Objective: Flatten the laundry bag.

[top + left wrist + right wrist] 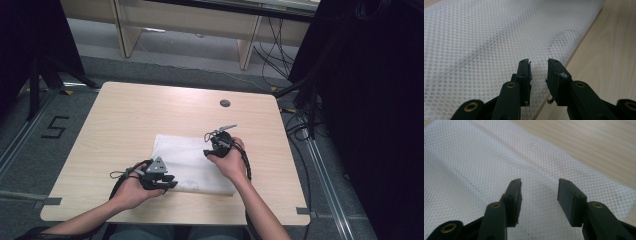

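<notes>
A folded white mesh cloth (192, 162) lies flat on the wooden table (125, 115), near its front middle. My left gripper (171, 182) rests at the cloth's near left edge, held in the person's left hand. In the left gripper view its jaws (539, 66) stand apart over the cloth's (486, 45) edge, and nothing is pinched between them. My right gripper (209, 150) hovers over the cloth's far right part. In the right gripper view its jaws (539, 187) are wide apart above the mesh (469, 170), with nothing between them.
A round grommet hole (225, 103) sits near the table's far edge. Bare wood (614, 50) runs along the cloth's right side. Cables (280, 55) and dark stands crowd the floor beyond and to the right of the table.
</notes>
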{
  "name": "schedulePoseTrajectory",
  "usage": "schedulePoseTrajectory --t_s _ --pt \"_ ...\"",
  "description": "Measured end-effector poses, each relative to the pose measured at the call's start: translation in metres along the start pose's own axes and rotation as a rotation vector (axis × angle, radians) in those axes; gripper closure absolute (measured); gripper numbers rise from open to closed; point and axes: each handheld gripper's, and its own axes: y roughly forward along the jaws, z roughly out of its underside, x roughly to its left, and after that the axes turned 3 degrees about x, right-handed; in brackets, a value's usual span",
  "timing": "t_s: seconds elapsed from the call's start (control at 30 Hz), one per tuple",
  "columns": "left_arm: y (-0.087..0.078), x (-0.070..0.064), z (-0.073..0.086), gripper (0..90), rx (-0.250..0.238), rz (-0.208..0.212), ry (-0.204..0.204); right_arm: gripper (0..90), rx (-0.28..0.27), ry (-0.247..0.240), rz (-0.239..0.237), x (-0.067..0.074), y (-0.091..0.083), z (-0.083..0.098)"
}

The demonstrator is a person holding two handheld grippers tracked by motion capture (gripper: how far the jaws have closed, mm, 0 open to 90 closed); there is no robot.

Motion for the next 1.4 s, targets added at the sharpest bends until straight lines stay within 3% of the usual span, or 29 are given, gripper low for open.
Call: schedulePoseTrajectory --t_s 0.1,0.13,0.2,0.23,0.33,0.57,0.77,0.83,0.9,0.93,1.0,1.07,1.17,1.4 --pt "0.001 0.000 0.000 71.0 0.003 0.004 0.007 50.3 0.014 -0.005 0.005 0.002 0.008 -0.003" --pt "0.001 0.001 0.000 71.0 0.013 -0.008 0.028 50.3 0.014 -0.005 0.005 0.002 0.008 -0.003" --pt "0.004 -0.001 0.002 71.0 0.002 0.006 -0.002 47.6 0.017 -0.014 0.020 0.000 0.015 -0.004" --pt "0.004 0.000 0.002 71.0 0.027 -0.001 0.017 45.0 0.032 -0.010 0.031 -0.002 0.021 -0.005" --pt "0.005 0.000 0.003 71.0 0.032 0.004 0.021 42.9 0.046 -0.015 0.037 -0.004 0.029 -0.004" --pt "0.007 0.001 0.004 71.1 0.029 0.005 0.030 41.7 0.044 0.009 0.050 -0.007 0.032 -0.005" --pt "0.007 0.000 0.004 71.1 0.031 0.006 0.015 42.7 0.056 -0.014 0.055 -0.009 0.038 -0.004" --pt "0.007 0.000 0.004 71.2 0.035 0.001 0.019 47.1 0.067 -0.003 0.049 -0.007 0.038 -0.005" --pt "0.008 -0.001 0.005 71.2 0.022 0.002 0.001 52.4 0.070 -0.025 0.053 -0.006 0.038 -0.005" --pt "0.009 0.000 0.005 71.3 0.021 0.003 0.002 63.6 0.078 -0.028 0.027 -0.003 0.037 -0.006" --pt "0.008 0.000 0.005 71.3 0.031 0.003 0.017 66.1 0.075 -0.042 0.026 -0.003 0.037 -0.006" --pt "0.008 0.000 0.005 71.3 0.033 -0.001 0.017 77.6 0.086 -0.066 0.014 0.003 0.037 -0.007" --pt "0.008 0.001 0.005 71.3 0.038 -0.003 0.022 82.8 0.106 -0.101 0.018 0.006 0.037 -0.009" --pt "0.009 0.001 0.005 71.5 0.025 0.003 0.011 89.5 0.119 -0.110 0.021 0.010 0.030 -0.012"
